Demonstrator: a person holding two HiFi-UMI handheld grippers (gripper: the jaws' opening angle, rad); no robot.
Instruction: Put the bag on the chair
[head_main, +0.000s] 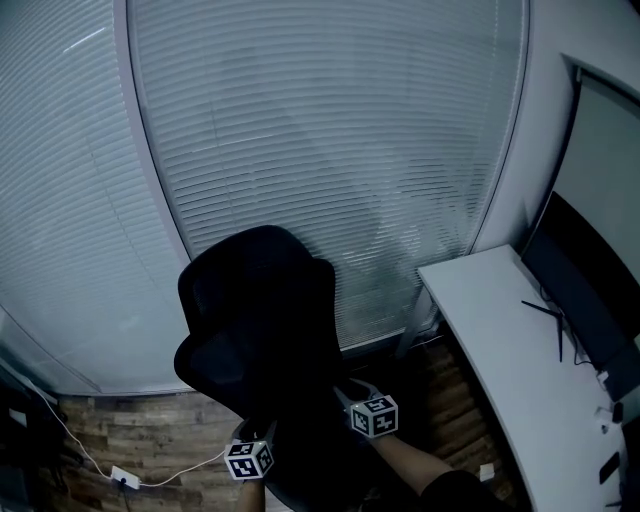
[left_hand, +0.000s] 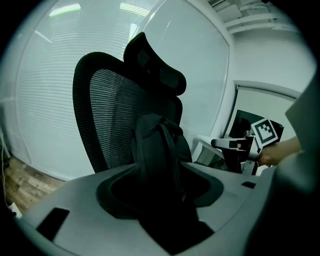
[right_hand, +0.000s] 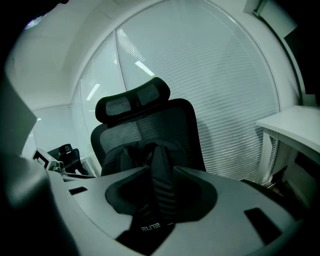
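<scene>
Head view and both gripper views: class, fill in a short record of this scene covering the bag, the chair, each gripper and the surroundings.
Bag: black backpack, upright in front of the backrest
Chair: black mesh office chair with headrest, facing the person
Left gripper: closed on the backpack
Right gripper: closed on its padded shoulder strap
Seat contact: hidden; cannot tell whether the backpack rests on the seat
Surroundings: white desk at right, window blinds behind, wooden floor
</scene>
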